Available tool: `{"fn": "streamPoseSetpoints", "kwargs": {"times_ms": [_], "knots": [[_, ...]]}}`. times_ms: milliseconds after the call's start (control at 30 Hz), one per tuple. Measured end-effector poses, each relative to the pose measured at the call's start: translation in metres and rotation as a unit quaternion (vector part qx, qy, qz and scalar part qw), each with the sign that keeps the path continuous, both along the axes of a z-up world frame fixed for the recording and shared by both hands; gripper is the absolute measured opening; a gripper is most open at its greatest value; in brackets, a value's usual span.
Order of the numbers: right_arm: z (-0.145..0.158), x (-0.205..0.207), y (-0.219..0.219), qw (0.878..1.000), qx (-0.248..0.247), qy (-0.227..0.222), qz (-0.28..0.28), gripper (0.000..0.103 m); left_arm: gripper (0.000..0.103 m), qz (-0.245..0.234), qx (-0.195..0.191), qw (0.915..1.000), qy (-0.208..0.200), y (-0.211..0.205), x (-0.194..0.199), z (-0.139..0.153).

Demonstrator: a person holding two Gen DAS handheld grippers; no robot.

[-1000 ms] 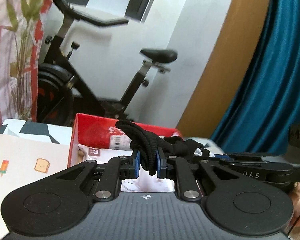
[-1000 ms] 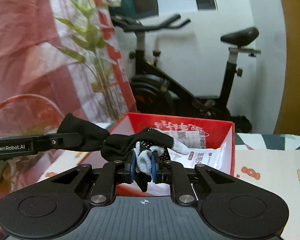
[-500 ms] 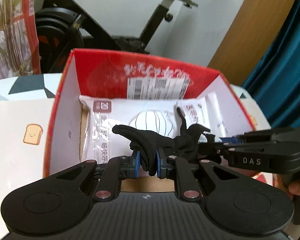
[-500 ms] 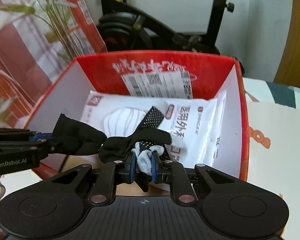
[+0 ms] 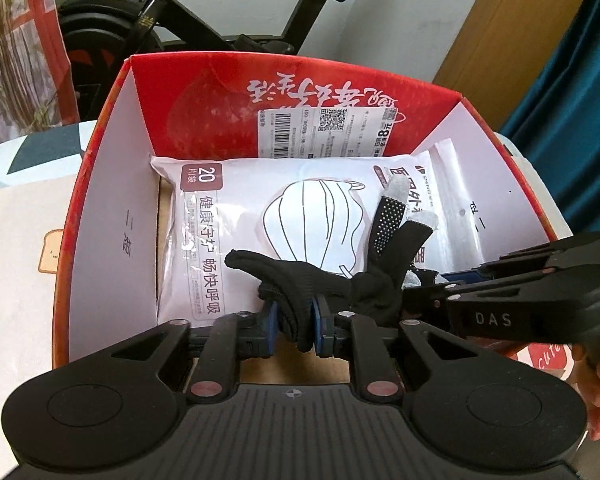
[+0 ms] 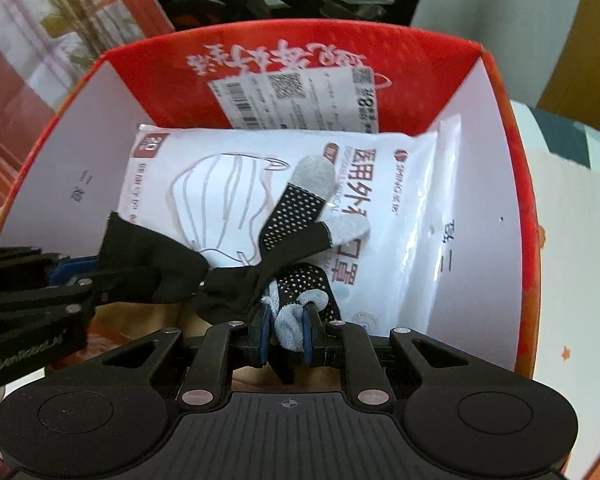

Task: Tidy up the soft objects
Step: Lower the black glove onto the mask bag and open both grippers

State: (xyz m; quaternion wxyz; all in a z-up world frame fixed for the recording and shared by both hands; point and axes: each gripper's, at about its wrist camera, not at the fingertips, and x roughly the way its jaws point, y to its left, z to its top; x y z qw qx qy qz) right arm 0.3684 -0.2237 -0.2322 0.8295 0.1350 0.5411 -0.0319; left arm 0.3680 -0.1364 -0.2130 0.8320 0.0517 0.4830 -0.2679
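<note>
Both the left tool (image 5: 293,326) and the right tool (image 6: 284,330) were clamped on one black glove (image 5: 320,280), held over the mask bag (image 5: 236,220) in the red box (image 5: 100,200), so letting go looked next.

A black knit glove (image 5: 364,276) with white grip dots and grey fingertips hangs stretched above the red box (image 5: 204,88), near its front edge. Beneath it, a white face-mask pack (image 5: 260,216) lies flat inside.
</note>
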Motion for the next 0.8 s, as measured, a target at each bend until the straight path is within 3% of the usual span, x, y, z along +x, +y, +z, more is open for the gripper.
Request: {"fn": "streamPoseSetpoints", "kwargs": {"times_ms": [200,367,567,700,800], "knots": [[0.008,-0.009,-0.002,1.000,-0.012,-0.017,-0.021,0.030,0.043,-0.016,-0.011,0.9990,-0.040,0.008,-0.014,0.018],[0.034,-0.032,-0.002,0.997,-0.018,-0.073,-0.013,0.034,0.044,-0.021,-0.032,0.9957,-0.084,0.021,-0.034,0.047],[0.071,-0.099,0.004,0.979,-0.006,-0.204,0.001,0.038,0.044,-0.016,-0.074,0.9848,-0.156,0.053,-0.086,0.076],[0.075,-0.151,0.013,0.964,-0.027,-0.264,0.003,0.041,0.048,-0.001,-0.098,0.9788,-0.180,0.082,-0.127,0.076],[0.064,-0.186,0.016,0.960,-0.019,-0.279,-0.014,0.042,0.052,0.016,-0.102,0.9775,-0.184,0.101,-0.149,0.064]]}}
